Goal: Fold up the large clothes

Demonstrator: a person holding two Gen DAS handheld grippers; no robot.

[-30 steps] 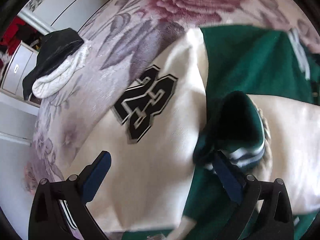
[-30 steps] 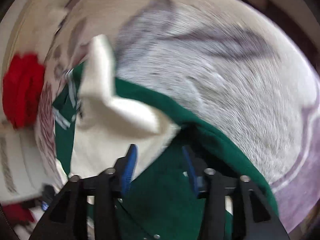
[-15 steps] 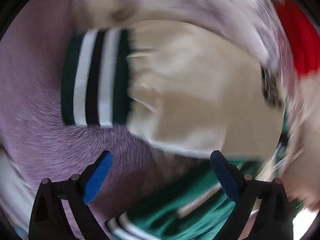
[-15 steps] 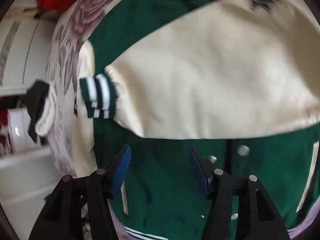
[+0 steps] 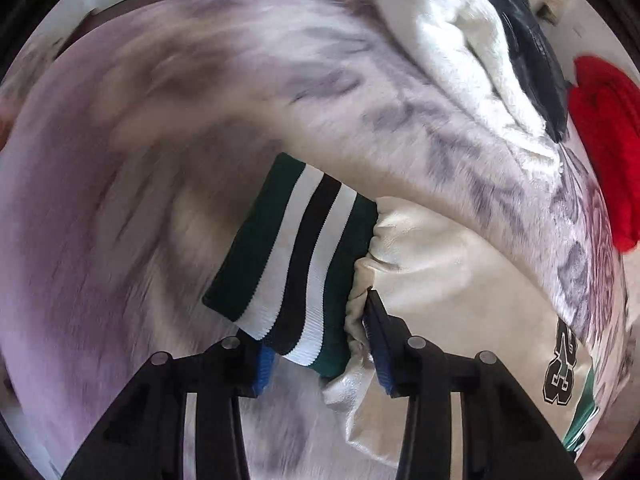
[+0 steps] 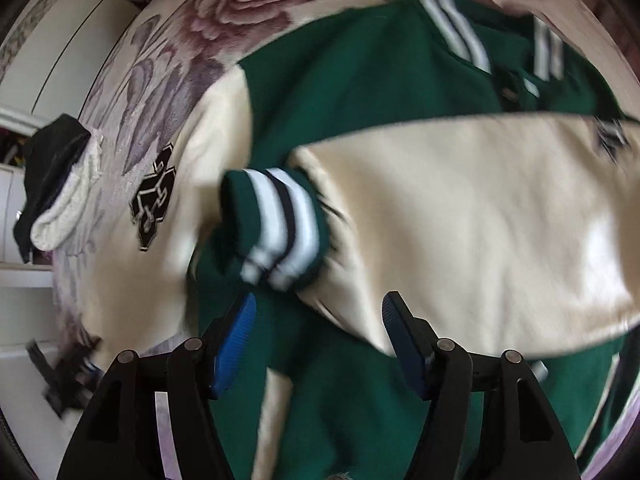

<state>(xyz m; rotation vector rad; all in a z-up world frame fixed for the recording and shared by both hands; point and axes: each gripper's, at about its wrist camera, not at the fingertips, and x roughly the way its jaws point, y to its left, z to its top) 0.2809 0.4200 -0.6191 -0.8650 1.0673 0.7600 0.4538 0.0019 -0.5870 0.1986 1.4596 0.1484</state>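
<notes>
The green-and-cream varsity jacket [image 6: 360, 92] lies on the floral plush blanket [image 5: 200, 100]. Left gripper [image 5: 320, 344] is clamped on the striped ribbed cuff [image 5: 296, 264]. Right gripper [image 6: 320, 336] hangs apart above the cream sleeve [image 6: 480, 216], whose long axis crosses the jacket, with its cuff end toward the "23" patch [image 6: 154, 204].

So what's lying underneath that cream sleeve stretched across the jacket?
Under the cream sleeve lies the jacket's green body. Whatever the sleeve covers, snaps included, stays hidden.

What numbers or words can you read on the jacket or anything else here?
"23": black outlined patch on the cream sleeve of the jacket, left wrist view.
The same patch in the right wrist view: too blurred to read.
Dark emblem on the other sleeve: blurred, unreadable.
</notes>
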